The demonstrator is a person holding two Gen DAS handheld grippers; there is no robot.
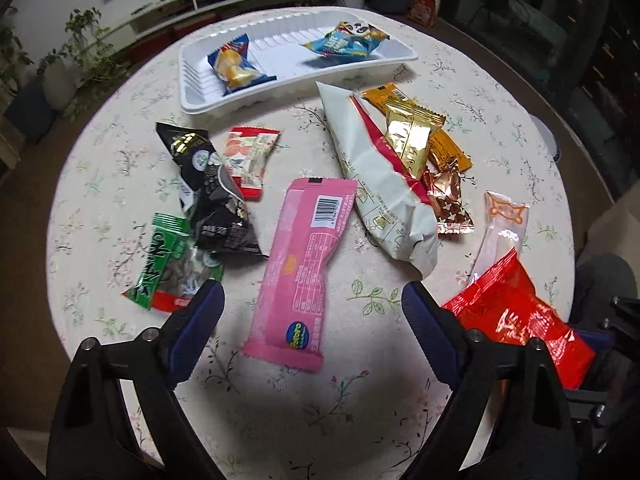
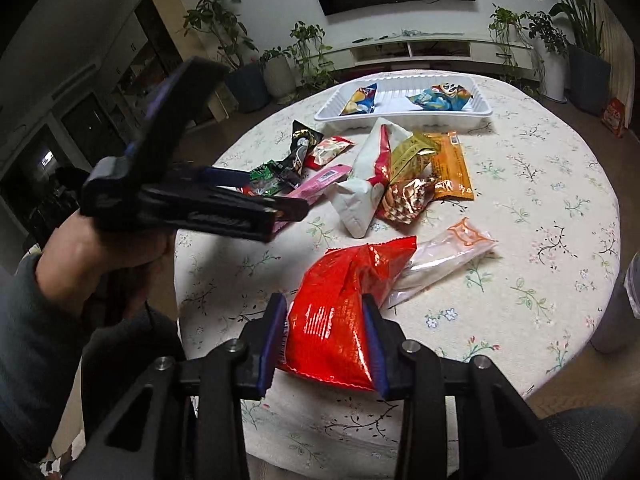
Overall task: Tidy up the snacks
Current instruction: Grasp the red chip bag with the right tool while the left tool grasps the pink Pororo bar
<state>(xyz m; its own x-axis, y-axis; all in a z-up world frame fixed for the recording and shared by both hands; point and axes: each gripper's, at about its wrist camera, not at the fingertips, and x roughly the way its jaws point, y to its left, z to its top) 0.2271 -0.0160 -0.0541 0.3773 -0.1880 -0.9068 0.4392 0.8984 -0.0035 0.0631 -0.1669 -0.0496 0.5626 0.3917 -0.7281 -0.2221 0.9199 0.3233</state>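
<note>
A white tray [image 1: 200,92] at the far side of the round table holds two blue snack packets [image 1: 236,66], [image 1: 346,42]. Several loose snacks lie on the cloth. My left gripper [image 1: 312,300] is open above the near end of a pink packet [image 1: 304,268]. My right gripper [image 2: 326,322] is shut on a red packet [image 2: 340,300] at the near edge; it also shows in the left wrist view [image 1: 516,316]. The left gripper appears in the right wrist view [image 2: 192,184], held in a hand.
Loose on the table: a black packet [image 1: 212,192], a green one [image 1: 168,260], a red-and-white one [image 1: 248,160], a long white bag [image 1: 372,176], gold [image 1: 412,140], orange [image 1: 444,140] and clear [image 1: 500,232] packets. Plants and a TV shelf stand beyond.
</note>
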